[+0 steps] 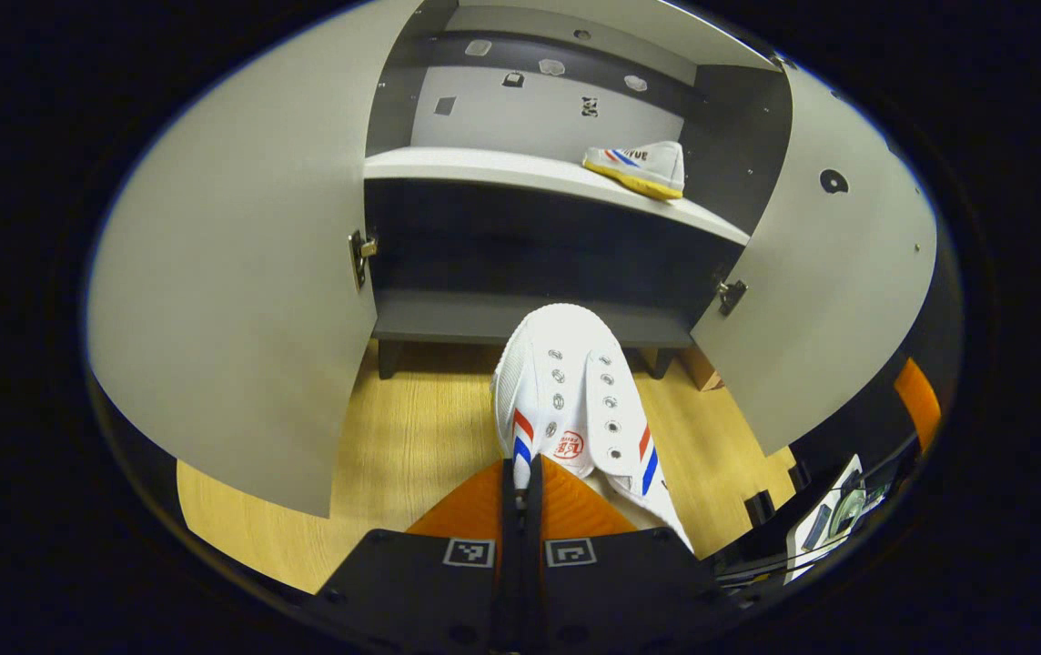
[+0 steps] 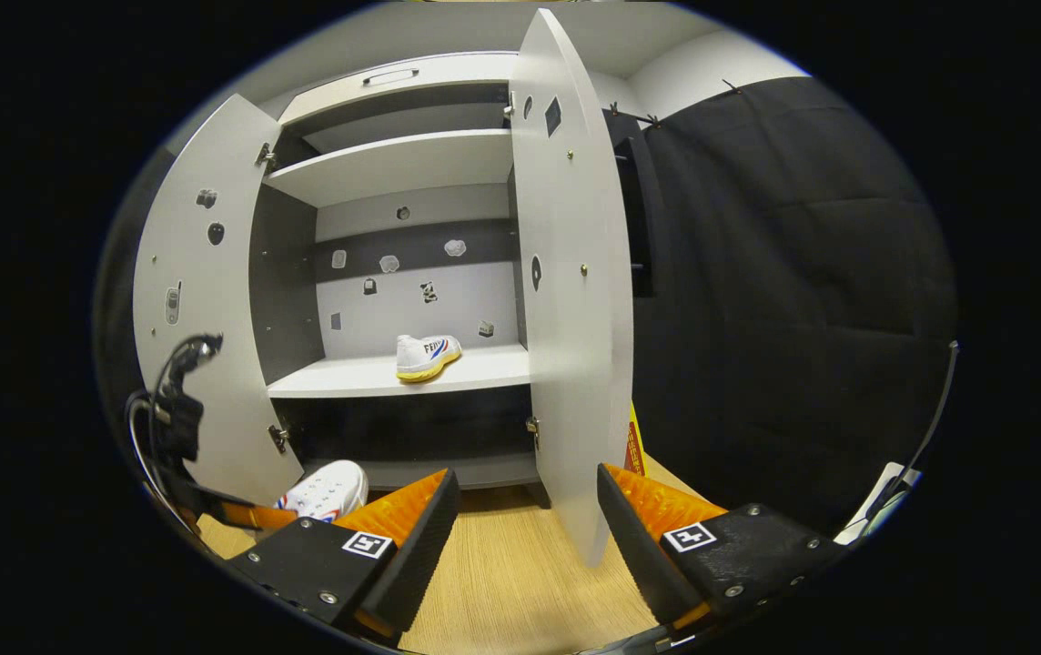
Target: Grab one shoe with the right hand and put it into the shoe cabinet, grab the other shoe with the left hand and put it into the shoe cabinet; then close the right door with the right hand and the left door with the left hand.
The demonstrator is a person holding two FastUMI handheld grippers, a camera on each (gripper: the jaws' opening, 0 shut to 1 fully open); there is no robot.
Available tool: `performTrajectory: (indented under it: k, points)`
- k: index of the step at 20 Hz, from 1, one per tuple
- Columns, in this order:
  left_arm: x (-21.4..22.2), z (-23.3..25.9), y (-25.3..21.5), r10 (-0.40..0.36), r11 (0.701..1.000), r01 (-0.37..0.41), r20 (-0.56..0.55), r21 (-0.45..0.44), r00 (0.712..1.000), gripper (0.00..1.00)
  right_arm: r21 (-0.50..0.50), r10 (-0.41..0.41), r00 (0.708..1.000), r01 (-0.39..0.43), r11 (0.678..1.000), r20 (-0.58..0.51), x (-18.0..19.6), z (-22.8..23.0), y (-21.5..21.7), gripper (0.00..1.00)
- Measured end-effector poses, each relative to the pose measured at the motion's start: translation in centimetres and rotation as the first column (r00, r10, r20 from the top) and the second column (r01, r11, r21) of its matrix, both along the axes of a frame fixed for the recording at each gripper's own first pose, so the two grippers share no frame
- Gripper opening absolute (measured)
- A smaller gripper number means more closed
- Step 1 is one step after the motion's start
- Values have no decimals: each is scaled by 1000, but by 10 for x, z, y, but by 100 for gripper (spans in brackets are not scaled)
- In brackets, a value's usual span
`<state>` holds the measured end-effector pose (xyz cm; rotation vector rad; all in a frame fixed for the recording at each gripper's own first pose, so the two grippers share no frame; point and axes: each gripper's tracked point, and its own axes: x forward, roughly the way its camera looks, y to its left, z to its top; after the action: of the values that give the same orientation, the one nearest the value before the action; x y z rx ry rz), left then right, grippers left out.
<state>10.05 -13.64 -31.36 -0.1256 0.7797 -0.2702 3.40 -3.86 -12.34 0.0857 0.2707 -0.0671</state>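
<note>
Left gripper (image 1: 521,482) clamps white canvas shoe (image 1: 575,400) by heel, toe pointing at grey cabinet shelf (image 1: 484,168) straight ahead and higher; right gripper (image 2: 525,509) open, empty

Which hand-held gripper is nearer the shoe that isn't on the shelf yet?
Left. The left hand-held gripper is shut on that shoe; the right hand-held gripper hangs open, off to its side, empty.

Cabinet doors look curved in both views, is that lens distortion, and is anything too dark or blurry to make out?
Left gripper view: fisheye bends both open doors; the held shoe is sharp; the space under the shelf is in deep shadow. Right gripper view: the right door bows; the shelved shoe is small but clear.
</note>
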Motion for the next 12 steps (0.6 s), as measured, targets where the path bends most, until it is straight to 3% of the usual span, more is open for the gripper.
performTrajectory:
  k: [12]
  points:
    - [4, 100, 42, 41, 998, -32, 144, -58, 989, 6, -13, 44, 999, -44, 999, -3, -5, 0, 13, 93]
